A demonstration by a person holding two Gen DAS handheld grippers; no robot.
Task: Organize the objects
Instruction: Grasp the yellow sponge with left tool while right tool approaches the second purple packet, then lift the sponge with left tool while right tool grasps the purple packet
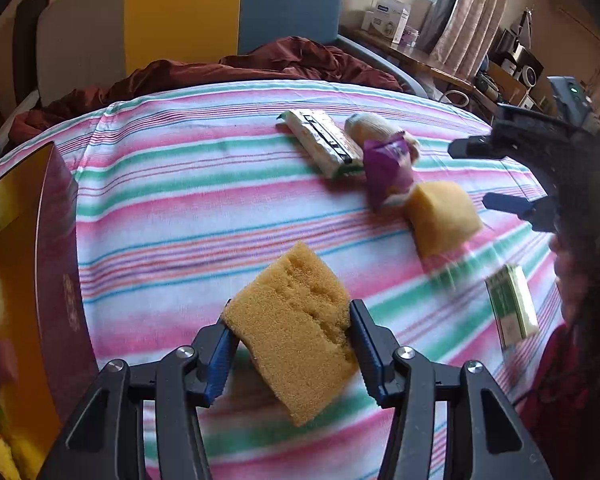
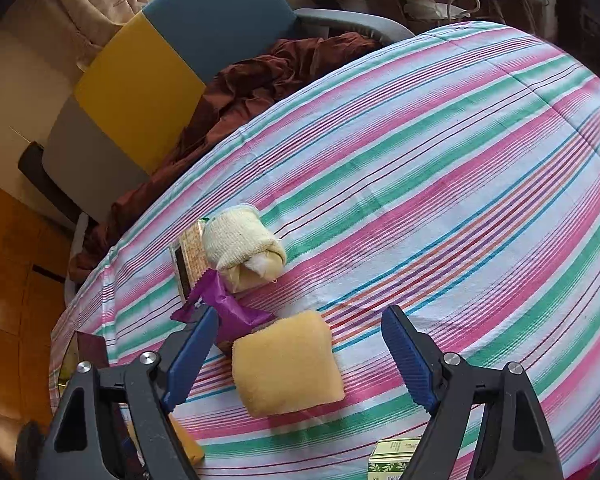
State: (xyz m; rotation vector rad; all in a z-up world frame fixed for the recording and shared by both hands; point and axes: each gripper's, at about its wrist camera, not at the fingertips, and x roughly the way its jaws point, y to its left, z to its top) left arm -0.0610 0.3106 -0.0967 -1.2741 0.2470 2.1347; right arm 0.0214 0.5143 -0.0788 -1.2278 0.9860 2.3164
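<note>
My left gripper (image 1: 291, 314) is shut on an orange-brown sponge (image 1: 296, 332), its blue pads pressing both sides and holding it above the striped sheet (image 1: 180, 200). In the right wrist view my right gripper (image 2: 300, 314) stands open just above a soft yellow pad (image 2: 288, 368), with both fingers clear of it. This pad (image 1: 440, 216) and the right gripper (image 1: 470, 174) also show at the right of the left wrist view. A purple packet (image 2: 228, 308), a rolled cream cloth (image 2: 240, 244) and a foil-wrapped bar (image 1: 320, 140) lie close together behind the pad.
A maroon box (image 1: 56, 280) with a gold inside stands at the left edge and holds some items. A green-and-white carton (image 1: 512, 304) lies near the right front. A crumpled dark red blanket (image 1: 260, 64) and a padded headboard are behind the sheet.
</note>
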